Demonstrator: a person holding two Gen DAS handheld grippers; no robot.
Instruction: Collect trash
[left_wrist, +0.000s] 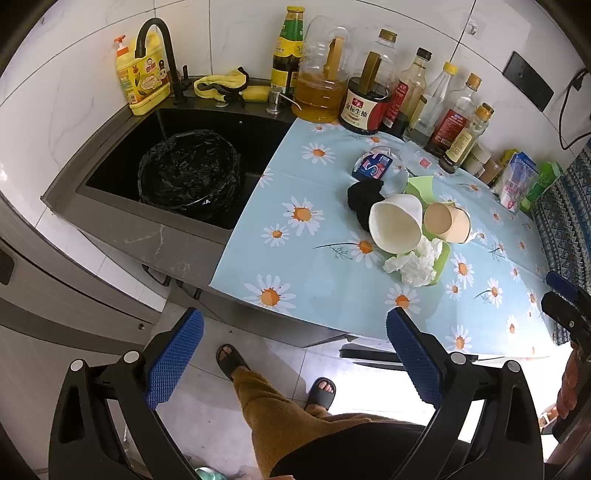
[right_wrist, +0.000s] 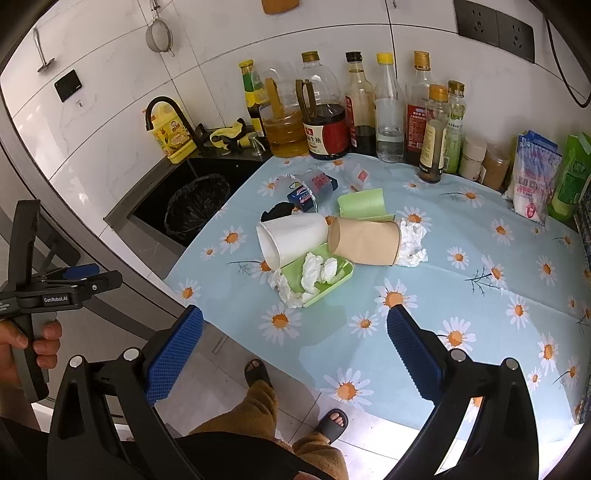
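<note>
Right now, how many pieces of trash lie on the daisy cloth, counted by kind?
Paper cups: 2, white cup and brown cup
Green trays: 2, tray and far tray
Clear plastic cups: 2
Black rag: 1
Tissue wads: several, exact count unclear
Total: 7 plus tissues

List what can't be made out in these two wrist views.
- Bin bag contents: both views, black liner folds hide the inside.
- Black item: left view, white cup covers part; identity unclear.
- Small jars: right view, labels too small.
- Right gripper: left view, cut by frame edge.
</note>
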